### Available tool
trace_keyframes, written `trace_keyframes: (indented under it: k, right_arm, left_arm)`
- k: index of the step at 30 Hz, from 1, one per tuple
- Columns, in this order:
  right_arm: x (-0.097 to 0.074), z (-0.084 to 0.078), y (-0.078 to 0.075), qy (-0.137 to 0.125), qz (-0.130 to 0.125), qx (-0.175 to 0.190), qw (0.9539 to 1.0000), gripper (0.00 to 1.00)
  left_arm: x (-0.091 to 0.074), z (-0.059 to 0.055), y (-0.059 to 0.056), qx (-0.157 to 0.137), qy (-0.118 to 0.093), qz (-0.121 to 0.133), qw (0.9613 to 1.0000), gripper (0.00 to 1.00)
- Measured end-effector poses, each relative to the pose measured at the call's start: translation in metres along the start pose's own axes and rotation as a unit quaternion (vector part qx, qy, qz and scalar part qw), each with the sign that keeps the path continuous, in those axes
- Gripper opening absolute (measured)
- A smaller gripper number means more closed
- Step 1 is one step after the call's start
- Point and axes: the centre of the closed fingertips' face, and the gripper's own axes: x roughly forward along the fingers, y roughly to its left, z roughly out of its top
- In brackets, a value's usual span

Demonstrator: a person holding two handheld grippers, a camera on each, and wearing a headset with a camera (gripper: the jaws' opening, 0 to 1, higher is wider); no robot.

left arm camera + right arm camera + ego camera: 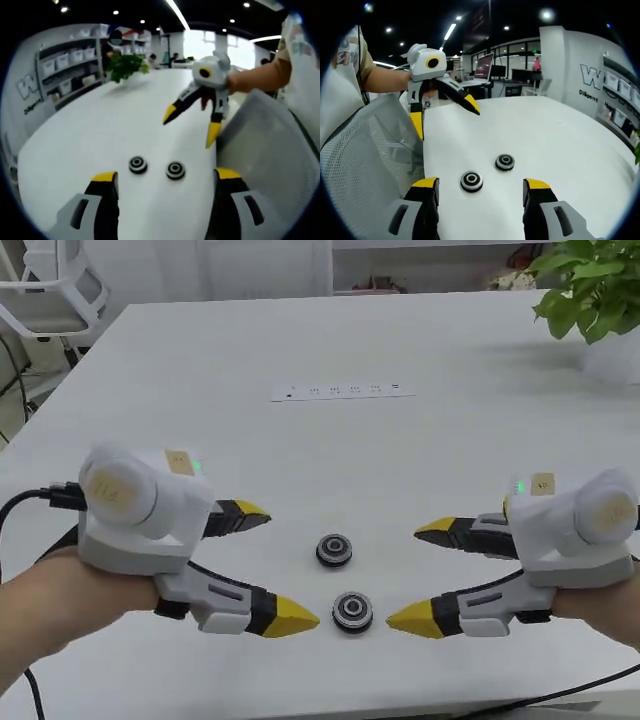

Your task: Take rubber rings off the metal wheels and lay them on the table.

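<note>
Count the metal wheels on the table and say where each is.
2. The far wheel lies on the table between the left gripper and right gripper; the near wheel lies beside it, closer to the person. Nothing seems to hide more.

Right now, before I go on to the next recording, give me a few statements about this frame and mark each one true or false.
1. The far wheel and the near wheel lie on the table between the two hand-held grippers. True.
2. The left hand-held gripper is shut on a wheel. False: its jaws stand open and hold nothing.
3. The right hand-held gripper is open. True.
4. The two wheels are stacked. False: they lie apart, each flat on the table.
5. The power strip lies nearer the person than the wheels. False: it lies farther back on the table.
</note>
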Motion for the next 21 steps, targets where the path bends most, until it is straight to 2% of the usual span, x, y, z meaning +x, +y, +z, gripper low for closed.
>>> trace_keyframes:
  k: [10, 16, 21]
  right_arm:
    - [0.016, -0.010, 0.003, 0.010, 0.016, -0.002, 0.9998, 0.59]
    - [0.024, -0.012, 0.002, 0.006, 0.022, 0.015, 0.9996, 0.55]
    - [0.030, -0.023, 0.002, 0.022, 0.025, 0.007, 0.9994, 0.51]
  left_arm:
    - [0.018, -0.010, -0.003, 0.008, 0.014, -0.017, 0.9997, 0.72]
    - [0.027, -0.014, -0.002, 0.000, 0.018, -0.025, 0.9995, 0.67]
    - [0.036, -0.018, -0.002, -0.008, 0.024, -0.030, 0.9992, 0.62]
